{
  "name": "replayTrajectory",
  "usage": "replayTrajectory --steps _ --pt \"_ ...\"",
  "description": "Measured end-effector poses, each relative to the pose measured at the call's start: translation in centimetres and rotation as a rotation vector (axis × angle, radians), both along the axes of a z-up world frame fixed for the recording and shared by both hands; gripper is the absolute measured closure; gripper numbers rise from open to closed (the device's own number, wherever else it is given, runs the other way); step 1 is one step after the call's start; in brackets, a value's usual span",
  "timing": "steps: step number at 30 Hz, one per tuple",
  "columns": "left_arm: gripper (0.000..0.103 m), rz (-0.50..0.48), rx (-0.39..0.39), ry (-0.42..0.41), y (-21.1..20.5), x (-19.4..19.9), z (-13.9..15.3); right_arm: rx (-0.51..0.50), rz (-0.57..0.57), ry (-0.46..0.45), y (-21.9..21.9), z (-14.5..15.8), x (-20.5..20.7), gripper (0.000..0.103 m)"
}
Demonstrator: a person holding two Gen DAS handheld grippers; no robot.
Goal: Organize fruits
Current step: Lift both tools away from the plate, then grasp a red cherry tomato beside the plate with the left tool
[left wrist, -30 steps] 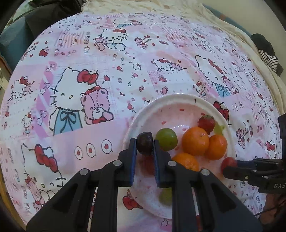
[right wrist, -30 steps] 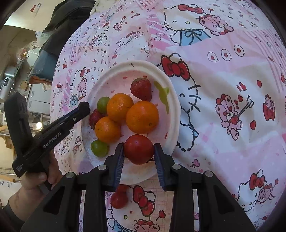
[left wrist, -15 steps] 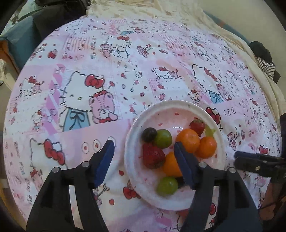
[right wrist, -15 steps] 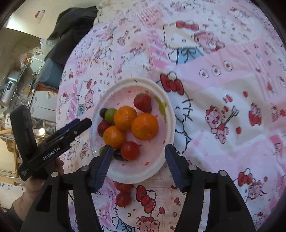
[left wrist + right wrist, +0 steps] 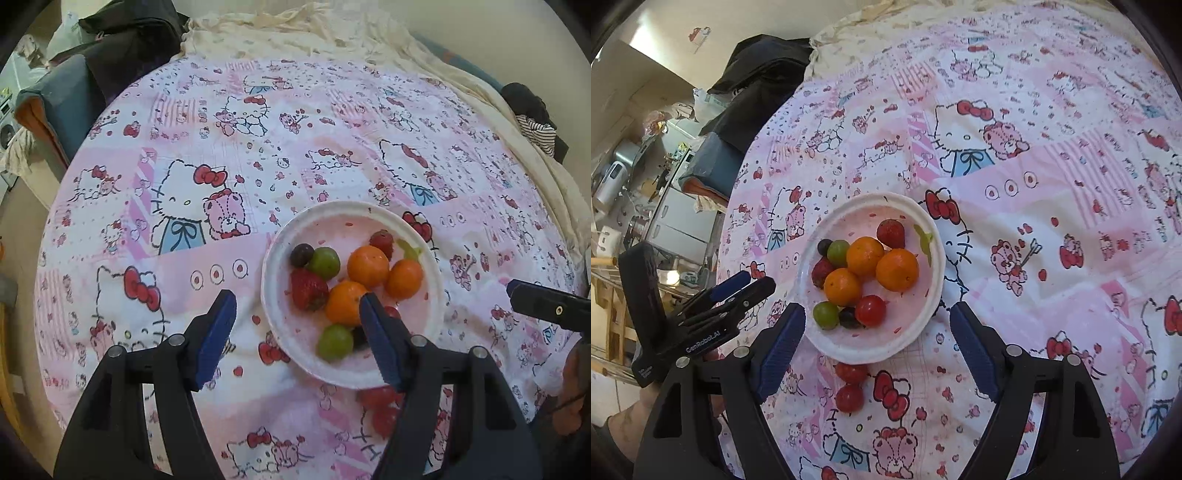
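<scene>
A white plate (image 5: 923,321) on the pink cartoon-print cloth holds three oranges (image 5: 897,269), two strawberries (image 5: 891,233), two green grapes (image 5: 826,314), two dark grapes (image 5: 824,246) and a red cherry tomato (image 5: 870,310). The plate also shows in the left wrist view (image 5: 280,321). Two more red tomatoes (image 5: 849,398) lie on the cloth just in front of the plate. My left gripper (image 5: 297,328) is open and empty above the plate's near left edge. My right gripper (image 5: 877,341) is open and empty above the plate's near rim.
The round table is covered by the pink cloth (image 5: 1052,184). A cream cloth (image 5: 314,33) and dark clothing (image 5: 129,33) lie at the far edge. Shelves and appliances (image 5: 635,192) stand off the table's left side.
Both grippers let go of their fruit, the left a dark grape and the right a red tomato, opened wide and pulled back and up from the plate.
</scene>
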State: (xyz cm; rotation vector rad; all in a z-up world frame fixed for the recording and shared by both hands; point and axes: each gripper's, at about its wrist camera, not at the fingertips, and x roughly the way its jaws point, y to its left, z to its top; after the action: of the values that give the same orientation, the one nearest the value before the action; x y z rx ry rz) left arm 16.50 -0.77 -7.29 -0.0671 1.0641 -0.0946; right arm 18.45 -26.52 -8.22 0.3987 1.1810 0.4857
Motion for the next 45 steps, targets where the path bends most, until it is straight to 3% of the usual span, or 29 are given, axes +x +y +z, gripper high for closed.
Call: replayTrajectory --steps 11,27,36,45 --pt "0.037 0.031 0.003 -0.029 0.3 -4.0 1.6 -0.004 -0.045 -0.021 -1.1 1.0 -2.8 0.020" --pt "0.037 0.111 0.022 0.004 -0.1 -8.4 0.6 0.001 -0.104 -0.012 -2.0 0.8 -6.3 0.020" --pt "0.037 0.054 0.034 0.104 -3.2 -8.9 -3.1 -0.027 -0.120 -0.012 -2.8 0.2 -6.7 0.017" --pt "0.039 -0.067 0.072 0.171 -8.8 -8.6 -7.5 -0.020 -0.156 0.011 -4.2 -0.2 -6.6 0.017"
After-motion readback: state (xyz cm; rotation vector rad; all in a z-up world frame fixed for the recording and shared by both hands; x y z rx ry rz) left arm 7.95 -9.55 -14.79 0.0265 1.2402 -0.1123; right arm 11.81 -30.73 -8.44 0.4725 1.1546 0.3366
